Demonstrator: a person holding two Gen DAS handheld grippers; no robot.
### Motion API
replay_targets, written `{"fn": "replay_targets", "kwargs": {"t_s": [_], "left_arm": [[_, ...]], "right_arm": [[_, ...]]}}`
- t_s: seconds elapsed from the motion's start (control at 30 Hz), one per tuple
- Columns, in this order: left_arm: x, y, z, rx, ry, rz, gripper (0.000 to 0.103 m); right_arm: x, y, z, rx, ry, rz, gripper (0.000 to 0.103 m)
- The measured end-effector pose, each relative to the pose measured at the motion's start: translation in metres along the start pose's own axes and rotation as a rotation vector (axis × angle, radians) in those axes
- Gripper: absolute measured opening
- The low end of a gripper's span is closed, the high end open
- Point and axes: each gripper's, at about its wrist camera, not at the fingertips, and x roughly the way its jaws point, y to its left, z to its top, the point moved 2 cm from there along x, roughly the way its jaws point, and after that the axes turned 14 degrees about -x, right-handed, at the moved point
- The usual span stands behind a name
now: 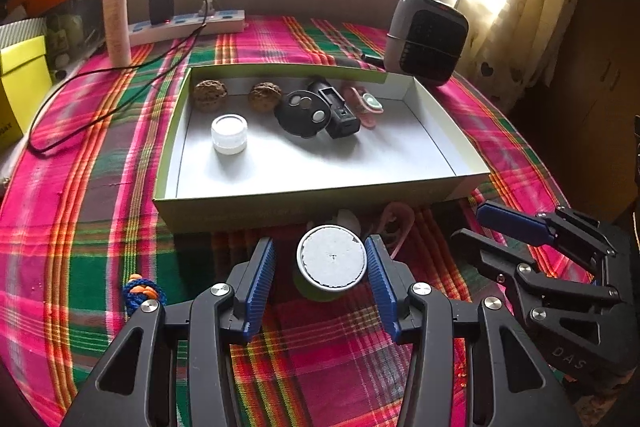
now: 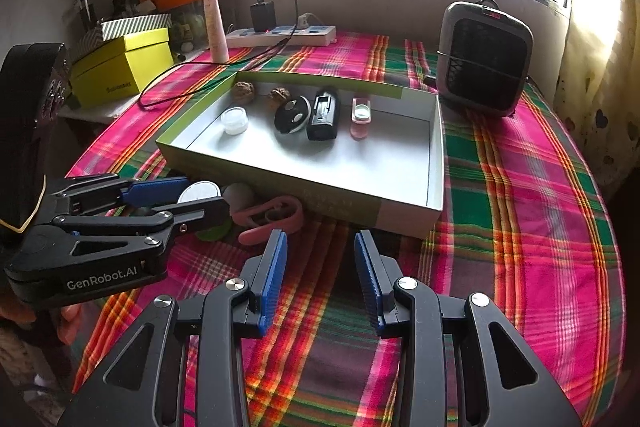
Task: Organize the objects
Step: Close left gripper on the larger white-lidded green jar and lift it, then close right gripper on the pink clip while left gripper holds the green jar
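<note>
In the left wrist view, the left gripper (image 1: 320, 279) is sitting low in the middle of the frame, with a small green jar (image 1: 331, 263) standing between its blue pads. The jar's white round lid is facing up. The right pad is looking like it is touching the jar, but the left pad is showing a dark gap, so I cannot tell if the claw is pinching the jar or just waiting around it.

The right gripper (image 2: 320, 275) is sitting at the bottom middle of the right wrist view. Its claw is spread apart, with only the checked tablecloth (image 2: 520, 207) showing between the pads.

Just behind the jar, a pink clip (image 2: 272, 217) is lying on the cloth, right in front of the box (image 1: 280, 211). A blue and orange knot (image 1: 142, 293) is lying at the lower left of the left wrist view.

The box is sitting in the middle of the frame. Inside it, two walnuts (image 1: 210, 95) are resting at the back left, a white jar (image 1: 229, 134) is standing in front of them, and a round black piece (image 1: 304, 113), a black case (image 1: 338, 113) and a pink thing (image 1: 366, 105) are lying along the back.

A small heater (image 1: 428, 39) is standing at the upper right. A power strip (image 1: 188, 25) and a tall tube (image 1: 116, 19) are standing at the upper left.
</note>
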Motion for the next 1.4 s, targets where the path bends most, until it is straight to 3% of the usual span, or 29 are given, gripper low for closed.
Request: {"fn": "replay_targets", "kwargs": {"t_s": [0.1, 0.23, 1.1, 1.4], "left_arm": [[-0.002, 0.003, 0.001, -0.008, -0.005, 0.002, 0.035], [-0.005, 0.011, 0.001, -0.02, -0.014, 0.011, 0.032], [-0.033, 0.067, -0.005, -0.13, -0.037, 0.042, 0.031], [-0.04, 0.082, -0.007, -0.151, -0.041, 0.027, 0.031]], "right_arm": [[0.001, 0.002, 0.001, 0.006, 0.003, 0.006, 0.037], [0.003, 0.007, 0.003, 0.008, 0.007, 0.014, 0.037], [0.034, 0.021, 0.018, 0.176, 0.044, 0.021, 0.037], [0.037, 0.018, 0.017, 0.228, 0.049, -0.015, 0.043]]}}
